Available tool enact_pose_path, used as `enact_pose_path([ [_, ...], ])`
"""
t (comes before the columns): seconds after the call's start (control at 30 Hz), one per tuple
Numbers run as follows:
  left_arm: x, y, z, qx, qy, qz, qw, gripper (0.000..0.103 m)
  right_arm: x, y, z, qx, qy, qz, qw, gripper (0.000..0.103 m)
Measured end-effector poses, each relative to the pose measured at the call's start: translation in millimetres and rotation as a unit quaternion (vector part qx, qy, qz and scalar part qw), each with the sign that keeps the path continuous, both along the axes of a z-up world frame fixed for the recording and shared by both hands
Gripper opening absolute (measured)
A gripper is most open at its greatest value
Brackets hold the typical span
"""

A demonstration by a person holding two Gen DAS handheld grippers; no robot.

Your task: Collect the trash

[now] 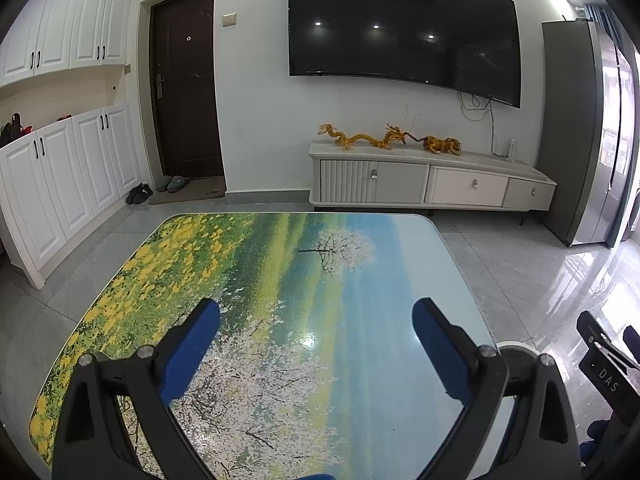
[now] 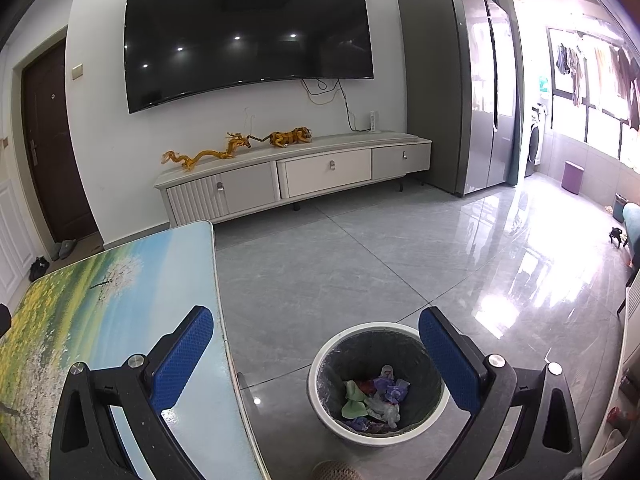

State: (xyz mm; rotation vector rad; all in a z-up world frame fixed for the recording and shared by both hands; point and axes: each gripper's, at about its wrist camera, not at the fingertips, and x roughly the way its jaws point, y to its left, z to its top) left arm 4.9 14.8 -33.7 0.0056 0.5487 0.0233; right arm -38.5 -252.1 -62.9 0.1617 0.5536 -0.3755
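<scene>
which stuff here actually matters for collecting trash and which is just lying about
Part of the job:
- trash bin on the floor beside the table
- crumpled trash inside it
- left gripper and right gripper, both open and holding nothing

Just lying about:
- TV
- TV cabinet
- golden dragon figure
- slippers by the door
</scene>
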Motion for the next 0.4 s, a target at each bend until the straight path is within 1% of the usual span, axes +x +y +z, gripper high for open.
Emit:
enact_pose_path([
  [0.4,-1.0,-1.6,2.2,-0.001,-0.001,-0.001,1.0,0.097,0.0,-0.3,-0.2,-0.003,-0.003,-0.001,1.0,0.103],
])
